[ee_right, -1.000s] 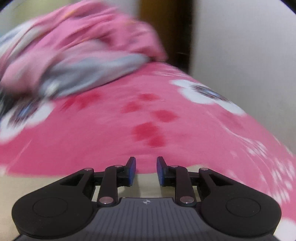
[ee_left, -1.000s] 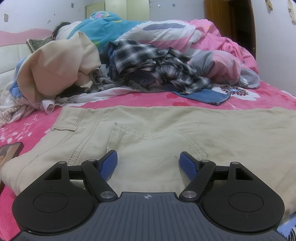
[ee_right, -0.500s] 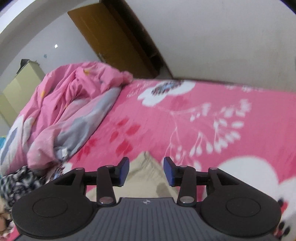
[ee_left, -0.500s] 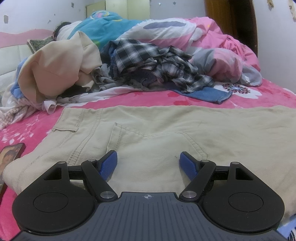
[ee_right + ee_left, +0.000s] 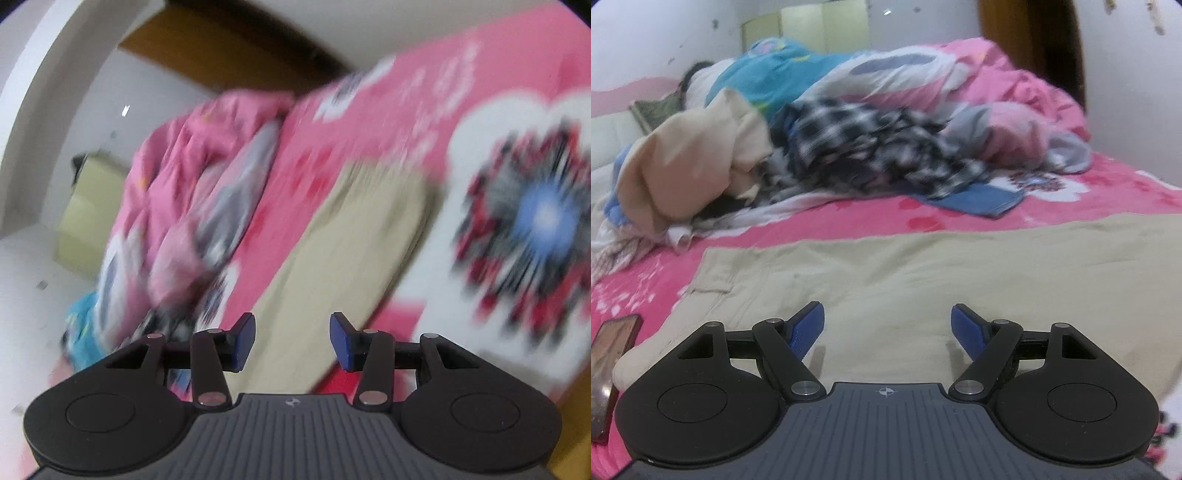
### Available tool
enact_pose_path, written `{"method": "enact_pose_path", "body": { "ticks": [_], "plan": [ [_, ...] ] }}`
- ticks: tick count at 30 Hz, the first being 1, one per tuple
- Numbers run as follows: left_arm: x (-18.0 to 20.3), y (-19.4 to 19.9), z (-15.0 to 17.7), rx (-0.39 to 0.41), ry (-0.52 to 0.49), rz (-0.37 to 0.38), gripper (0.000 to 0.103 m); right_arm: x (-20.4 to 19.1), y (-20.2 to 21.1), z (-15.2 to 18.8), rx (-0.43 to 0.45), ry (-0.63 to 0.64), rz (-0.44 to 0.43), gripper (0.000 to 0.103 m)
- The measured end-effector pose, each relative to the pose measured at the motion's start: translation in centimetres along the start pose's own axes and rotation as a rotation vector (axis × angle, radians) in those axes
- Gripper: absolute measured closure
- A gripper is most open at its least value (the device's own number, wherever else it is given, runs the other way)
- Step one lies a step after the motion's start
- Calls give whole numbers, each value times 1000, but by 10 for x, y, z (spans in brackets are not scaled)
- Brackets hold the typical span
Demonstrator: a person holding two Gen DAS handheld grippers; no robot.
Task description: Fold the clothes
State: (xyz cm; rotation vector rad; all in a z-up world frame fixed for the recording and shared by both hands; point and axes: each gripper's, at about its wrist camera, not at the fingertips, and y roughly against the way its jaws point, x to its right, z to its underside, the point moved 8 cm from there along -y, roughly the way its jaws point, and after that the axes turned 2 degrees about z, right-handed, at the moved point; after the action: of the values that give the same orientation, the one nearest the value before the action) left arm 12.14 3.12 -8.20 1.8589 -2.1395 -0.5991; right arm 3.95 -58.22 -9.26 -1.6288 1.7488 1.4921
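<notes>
Beige trousers lie spread flat across the pink flowered bed, waistband and pocket at the left. My left gripper hovers over the seat of the trousers, open wide, with nothing between its blue pads. In the right wrist view, which is rolled and blurred, one trouser leg runs away from me to its hem. My right gripper is over that leg, open, its pads clear of the cloth.
A heap of clothes lies behind the trousers: a plaid shirt, a beige garment and blue denim. A pink quilt is bunched at the back. A person lies by the headboard. A phone rests at the left.
My right gripper's jaws have widened; it rolled and swept sideways, so the trouser leg now shows ahead of it. The left gripper has drifted a little, still open.
</notes>
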Motion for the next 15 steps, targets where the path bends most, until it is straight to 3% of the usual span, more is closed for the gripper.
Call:
{"method": "enact_pose_path", "body": {
  "ticks": [4,6,9,12,15],
  "plan": [
    [23,19,-2,8,-1,95,27,6,2,2,69,-12,81,56],
    [40,31,-4,25,-43,157,27,12,1,3,71,-70,89,56],
    [69,48,-8,54,-107,257,27,8,-6,13,54,-61,88,57],
    [92,54,-2,49,-163,326,27,16,-16,8,78,-54,116,68],
    [112,57,8,36,-220,377,27,28,-26,0,93,-66,135,86]
  ]
}}
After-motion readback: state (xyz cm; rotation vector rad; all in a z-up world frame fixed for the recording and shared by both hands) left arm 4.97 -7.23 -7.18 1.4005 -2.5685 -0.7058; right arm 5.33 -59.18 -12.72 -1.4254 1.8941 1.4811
